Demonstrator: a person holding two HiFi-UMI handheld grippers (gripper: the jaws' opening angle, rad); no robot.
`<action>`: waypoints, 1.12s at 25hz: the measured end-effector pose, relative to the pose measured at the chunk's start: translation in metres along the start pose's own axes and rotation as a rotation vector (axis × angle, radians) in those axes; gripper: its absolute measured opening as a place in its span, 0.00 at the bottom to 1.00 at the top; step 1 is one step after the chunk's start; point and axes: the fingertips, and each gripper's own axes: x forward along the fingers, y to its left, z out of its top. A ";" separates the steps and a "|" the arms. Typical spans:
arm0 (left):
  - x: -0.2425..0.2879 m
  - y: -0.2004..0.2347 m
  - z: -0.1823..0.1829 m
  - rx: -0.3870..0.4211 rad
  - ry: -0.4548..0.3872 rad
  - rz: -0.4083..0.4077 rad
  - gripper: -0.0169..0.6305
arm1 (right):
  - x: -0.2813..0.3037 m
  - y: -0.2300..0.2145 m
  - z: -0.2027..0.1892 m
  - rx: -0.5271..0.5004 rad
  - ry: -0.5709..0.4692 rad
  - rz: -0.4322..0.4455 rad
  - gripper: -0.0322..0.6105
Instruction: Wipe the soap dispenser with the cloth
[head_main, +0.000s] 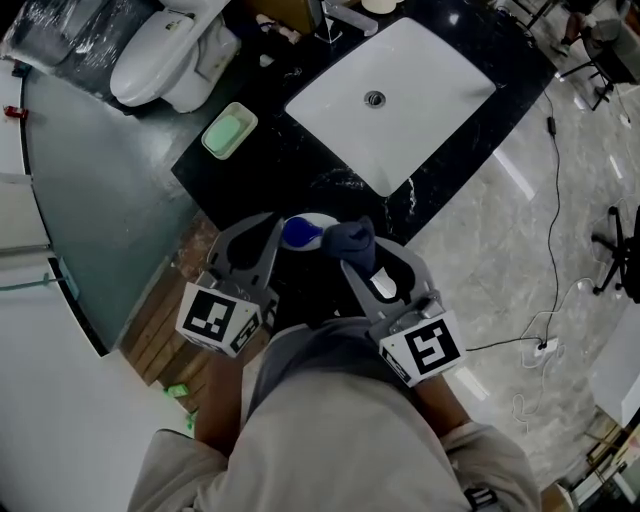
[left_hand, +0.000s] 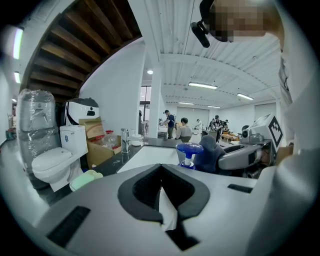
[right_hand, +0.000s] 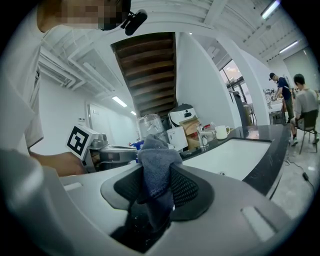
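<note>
The soap dispenser (head_main: 300, 233), white with a round blue pump head, stands at the near corner of the black counter (head_main: 260, 150), between my two grippers. My right gripper (head_main: 352, 252) is shut on a dark grey-blue cloth (head_main: 350, 238), which bunches up out of its jaws and sits against the dispenser's right side. In the right gripper view the cloth (right_hand: 155, 165) fills the jaws and hides most of the dispenser (right_hand: 135, 145). My left gripper (head_main: 272, 232) is shut just left of the dispenser. In its own view the dispenser (left_hand: 189, 150) stands beyond the jaws, apart from them.
A white sink basin (head_main: 395, 95) with a faucet (head_main: 350, 15) is set into the counter beyond the dispenser. A green soap dish (head_main: 228, 130) lies to the left. A white toilet (head_main: 165, 50) stands at the far left. Cables (head_main: 555, 200) run across the glossy floor on the right.
</note>
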 end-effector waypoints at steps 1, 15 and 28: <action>0.001 0.001 -0.001 0.006 0.007 -0.002 0.04 | 0.001 0.000 -0.001 0.002 -0.001 0.000 0.28; 0.003 -0.006 -0.009 -0.015 0.018 -0.025 0.04 | 0.006 -0.006 -0.014 0.035 0.003 -0.027 0.28; -0.004 -0.006 -0.012 -0.066 0.002 -0.019 0.04 | 0.016 -0.010 -0.021 0.025 0.018 -0.034 0.28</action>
